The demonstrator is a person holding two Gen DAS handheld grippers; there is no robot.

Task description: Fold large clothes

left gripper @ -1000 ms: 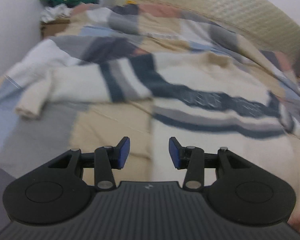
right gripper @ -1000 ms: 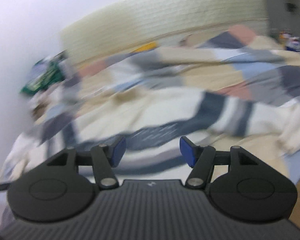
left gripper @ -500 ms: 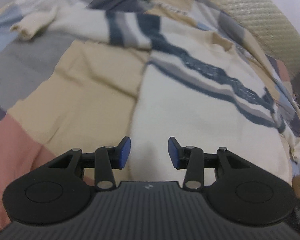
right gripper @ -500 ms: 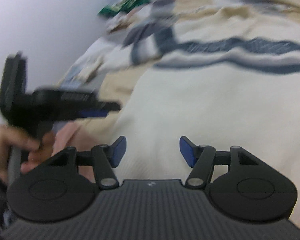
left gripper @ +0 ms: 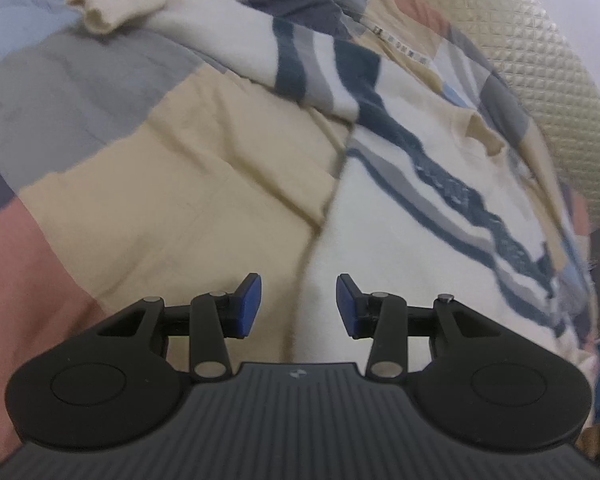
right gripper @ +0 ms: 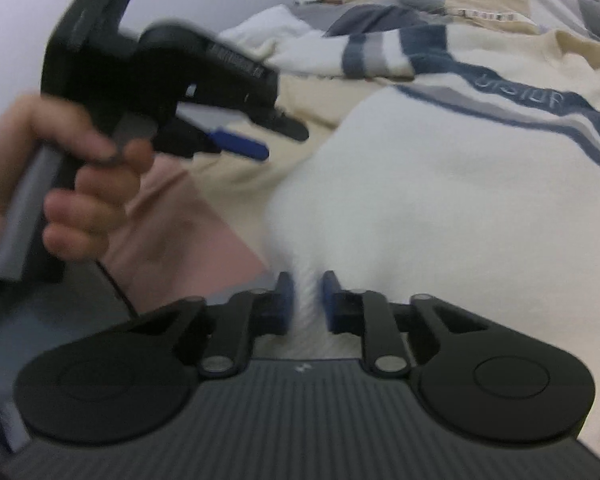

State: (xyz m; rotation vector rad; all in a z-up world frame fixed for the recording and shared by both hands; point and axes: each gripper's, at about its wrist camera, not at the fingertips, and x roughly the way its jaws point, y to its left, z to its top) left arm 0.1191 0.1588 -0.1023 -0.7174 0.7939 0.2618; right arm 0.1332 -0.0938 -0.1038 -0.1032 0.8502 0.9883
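Sweater (left gripper: 412, 240) first, as the landmark: in the left wrist view it lies spread on the patchwork bedspread (left gripper: 172, 184), its long axis running from the hem nearest the camera up and right toward the collar by the quilted headboard (left gripper: 540, 64). One sleeve (left gripper: 148, 4) stretches off to the upper left. The left gripper (left gripper: 299, 306) hangs just above the sweater's near left edge, jaws parted with nothing between them; the garment's side seam runs straight out ahead of the gap, cream body to the right of it, bare bedspread to the left.

From the right wrist view, the right gripper (right gripper: 305, 300) sits at the sweater's (right gripper: 440, 200) hem, and its jaws have just been closing: a ridge of white knit stands pinched between the blue pads. The body of the garment extends ahead and to the right of that pinch, striped chest band farthest away. The left gripper (right gripper: 240, 146), in the person's hand (right gripper: 80, 176), hovers to the left of the sweater, near its edge but apart from the cloth.

Judged from this, the right hand has its corner; the left needs to drop onto the edge beneath it.
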